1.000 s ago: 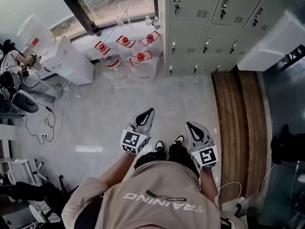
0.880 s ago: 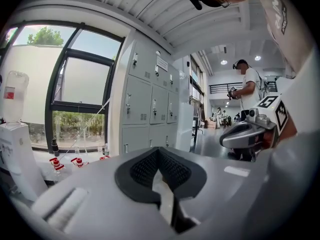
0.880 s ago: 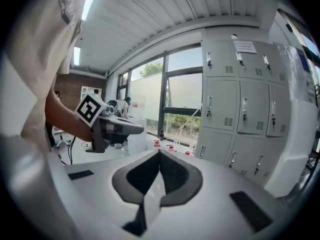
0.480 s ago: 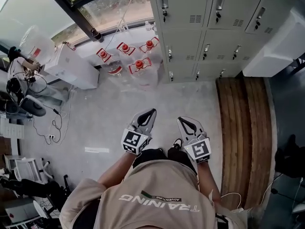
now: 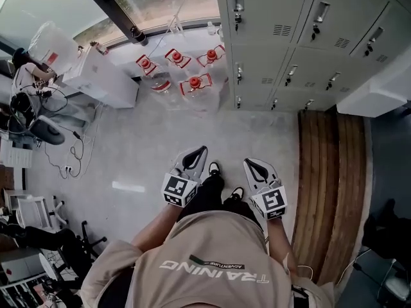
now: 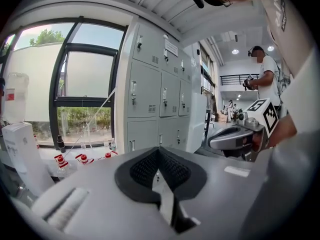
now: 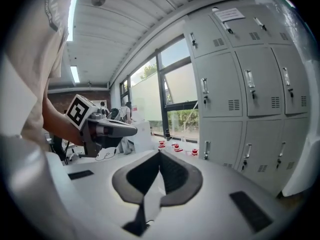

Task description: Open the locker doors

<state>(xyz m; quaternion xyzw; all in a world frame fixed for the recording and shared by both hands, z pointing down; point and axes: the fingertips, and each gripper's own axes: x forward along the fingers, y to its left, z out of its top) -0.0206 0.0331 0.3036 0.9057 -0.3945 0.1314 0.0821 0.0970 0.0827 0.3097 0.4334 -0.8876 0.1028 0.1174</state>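
Observation:
The grey lockers (image 5: 289,37) stand ahead at the upper right of the head view, all doors closed, each with a small upright handle (image 5: 238,10). Both grippers hang at waist height over the floor, well short of the lockers. My left gripper (image 5: 200,151) is shut and holds nothing. My right gripper (image 5: 251,163) is shut too, with nothing in it. In the left gripper view the lockers (image 6: 145,91) rise beyond the shut left gripper (image 6: 159,153). In the right gripper view the lockers (image 7: 240,99) fill the right side past the shut right gripper (image 7: 160,156).
Several large water bottles with red caps (image 5: 189,82) stand on the floor left of the lockers, under the window. A white box (image 5: 103,79) and floor cables (image 5: 67,162) lie to the left. A wooden strip (image 5: 331,172) runs along the right, and a white cabinet (image 5: 379,88) adjoins the lockers.
The person has taken a step, one foot now forward between the grippers. The lockers have shifted a little in view. Both grippers stay shut and level.

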